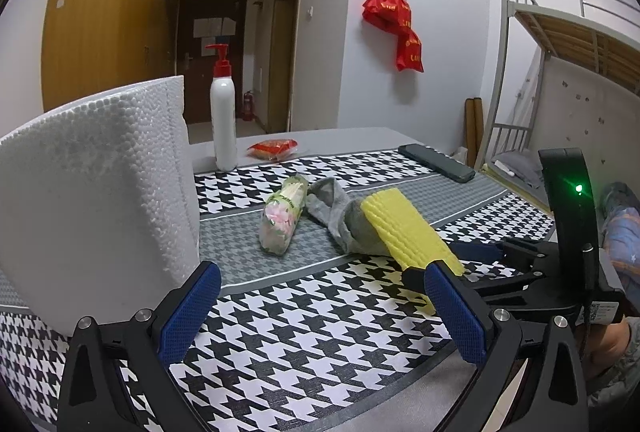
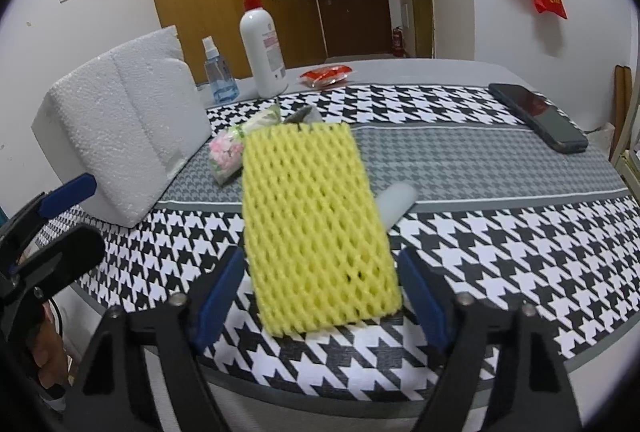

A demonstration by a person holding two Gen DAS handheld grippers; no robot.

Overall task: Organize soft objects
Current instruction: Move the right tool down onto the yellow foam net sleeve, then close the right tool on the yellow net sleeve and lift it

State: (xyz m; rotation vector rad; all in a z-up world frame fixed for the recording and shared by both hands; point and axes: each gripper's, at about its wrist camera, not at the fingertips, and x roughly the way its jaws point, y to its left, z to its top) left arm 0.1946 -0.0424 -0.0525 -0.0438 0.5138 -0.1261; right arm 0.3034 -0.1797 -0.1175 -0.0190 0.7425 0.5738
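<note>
**Yellow foam net between the right gripper's fingers, left gripper empty**

The right gripper [image 2: 320, 296] has its jaws spread apart, and the yellow foam net [image 2: 316, 228] sits between them, tilted up above the houndstooth tablecloth [image 2: 500, 272]. In the right wrist view a small gap shows on each side between the net and the blue pads [image 2: 218, 296], so I cannot tell if the pads really touch it. In the left wrist view the net [image 1: 404, 228] leans over the grey sock [image 1: 340, 216], and its lower end is at the right gripper.

The left gripper [image 1: 320, 312] is wide open with nothing between its fingers; it is low over the cloth, just beside the white foam block [image 1: 96, 192].

The grey sock lies crumpled in the middle of the table. Just beside it, on its left, lies a floral packet [image 1: 282, 220] in clear plastic. Behind them a white pump bottle [image 1: 223, 120] with a red top stands upright, near a red snack packet [image 1: 274, 149]. A small blue spray bottle [image 2: 218, 74] stands beside the pump bottle. A dark phone [image 1: 436, 162] lies flat at the far right side of the cloth.
</note>
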